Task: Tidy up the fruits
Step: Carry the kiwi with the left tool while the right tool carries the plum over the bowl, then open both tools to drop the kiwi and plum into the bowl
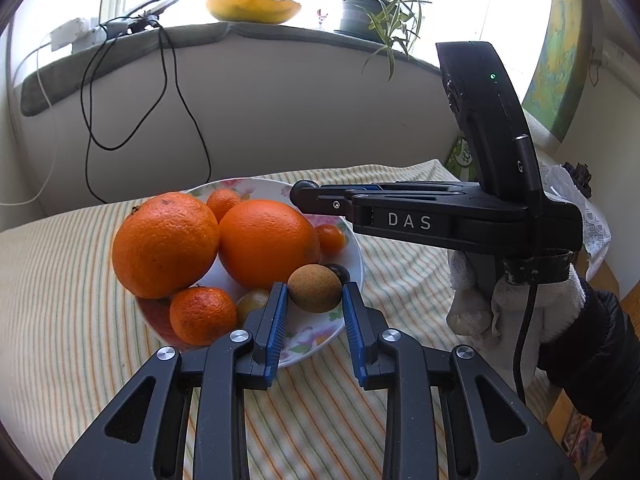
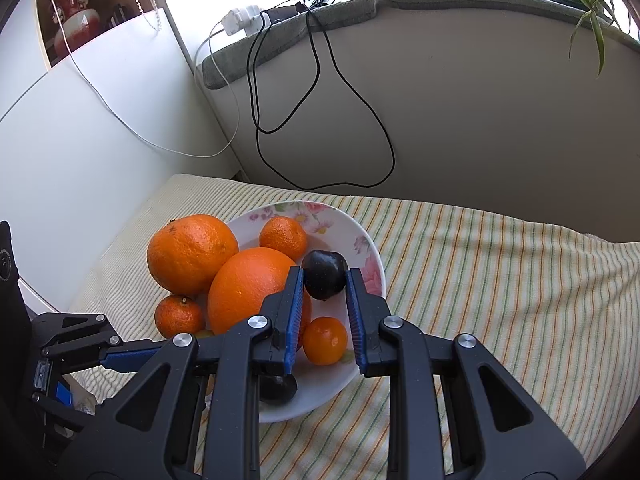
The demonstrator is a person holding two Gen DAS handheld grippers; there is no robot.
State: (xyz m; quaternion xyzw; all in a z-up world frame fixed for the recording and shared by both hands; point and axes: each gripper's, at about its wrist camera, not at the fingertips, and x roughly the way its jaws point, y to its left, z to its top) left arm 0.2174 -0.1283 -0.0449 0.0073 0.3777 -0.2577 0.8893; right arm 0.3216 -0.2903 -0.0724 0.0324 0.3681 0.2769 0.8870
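Note:
A flowered white plate [image 1: 312, 334] [image 2: 372, 248] on the striped cloth holds two big oranges [image 1: 166, 244] [image 1: 266, 242], mandarins [image 1: 202, 314], a small orange fruit [image 1: 331, 238] [image 2: 325, 340] and a second dark fruit [image 1: 339, 272]. My left gripper [image 1: 314, 286] has its blue pads against both sides of a brown kiwi-like fruit [image 1: 316, 294] at the plate's near right. Just above the plate, my right gripper [image 2: 324, 272] [image 1: 308, 194] is shut on a dark plum [image 2: 324, 276]. In the right wrist view the brown fruit is hidden.
A gloved hand [image 1: 516, 300] holds the right gripper. Behind the table [image 2: 500, 280], black cables [image 2: 320, 80] hang down a grey wall. On the sill above stand a yellow bowl [image 1: 252, 6] and a potted plant [image 1: 372, 12]. The table's edge runs close on the right [image 1: 600, 264].

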